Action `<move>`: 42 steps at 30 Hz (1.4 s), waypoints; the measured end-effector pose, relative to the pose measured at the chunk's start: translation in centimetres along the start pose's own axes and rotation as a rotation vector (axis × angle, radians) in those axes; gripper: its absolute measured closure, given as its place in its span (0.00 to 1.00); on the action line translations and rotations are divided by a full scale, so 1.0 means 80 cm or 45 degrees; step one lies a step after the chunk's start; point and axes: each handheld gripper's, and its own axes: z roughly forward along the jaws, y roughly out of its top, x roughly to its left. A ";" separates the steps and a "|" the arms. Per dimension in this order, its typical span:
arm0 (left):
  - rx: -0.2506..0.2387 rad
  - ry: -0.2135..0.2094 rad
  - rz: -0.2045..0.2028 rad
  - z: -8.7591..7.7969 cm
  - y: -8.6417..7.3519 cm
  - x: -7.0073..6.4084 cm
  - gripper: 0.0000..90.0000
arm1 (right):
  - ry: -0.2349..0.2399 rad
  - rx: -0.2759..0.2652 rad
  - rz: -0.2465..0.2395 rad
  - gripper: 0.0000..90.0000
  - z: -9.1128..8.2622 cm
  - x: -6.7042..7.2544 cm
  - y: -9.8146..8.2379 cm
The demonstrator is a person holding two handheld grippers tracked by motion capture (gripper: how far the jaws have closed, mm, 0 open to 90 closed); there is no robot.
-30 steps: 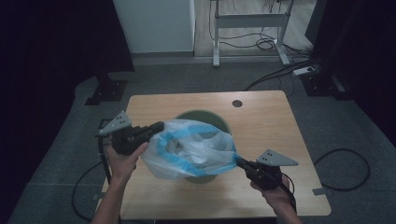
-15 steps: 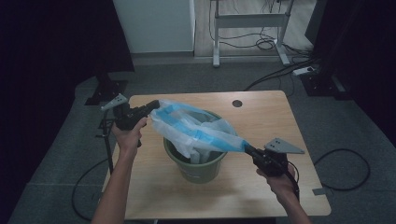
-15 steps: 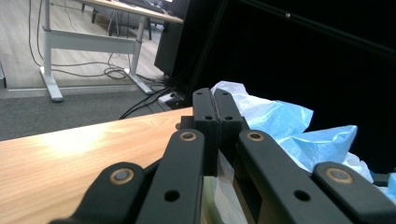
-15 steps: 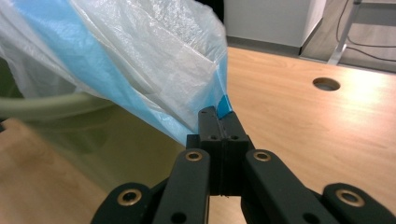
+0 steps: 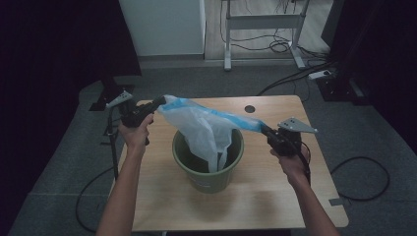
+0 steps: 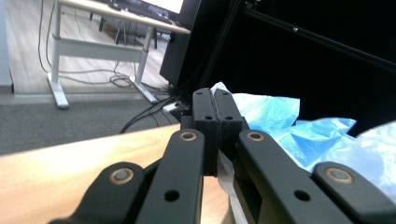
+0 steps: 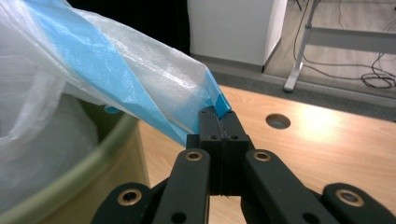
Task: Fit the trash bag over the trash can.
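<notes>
— What has the left gripper (image 5: 161, 101) got, over by the left edge of the light wooden surface (image 5: 275, 196)?

— Its jaws are pressed together on one corner of the thin white-and-blue plastic bag (image 5: 206, 125), held up in the air.

— And the bag itself?

— Stretched between both grippers (taut along its blue top edge), its loose middle hanging into the round olive-green plastic bin (image 5: 209, 167) at the surface's centre.

— The right gripper (image 5: 265, 131)?

— Pinching the opposite blue corner, near the right edge.
</notes>
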 end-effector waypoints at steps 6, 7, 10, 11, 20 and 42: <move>0.028 0.015 -0.011 -0.006 -0.018 0.008 1.00 | -0.001 0.044 0.022 0.99 0.018 -0.002 -0.019; 0.029 0.012 -0.017 -0.006 -0.018 0.008 1.00 | -0.007 0.043 0.034 0.99 0.021 -0.004 -0.019; 0.023 0.022 -0.014 -0.002 -0.017 0.008 1.00 | -0.022 0.031 0.064 0.99 0.030 -0.008 -0.017; 0.028 0.039 -0.004 0.001 -0.016 0.008 1.00 | -0.028 0.028 0.070 0.99 0.034 -0.008 -0.016; 0.017 0.109 -0.035 0.007 -0.020 0.027 1.00 | -0.053 0.032 0.100 0.99 0.075 -0.007 -0.008; 0.041 -0.089 0.011 -0.062 -0.060 -0.001 1.00 | 0.109 -0.002 0.134 0.99 -0.009 0.001 -0.043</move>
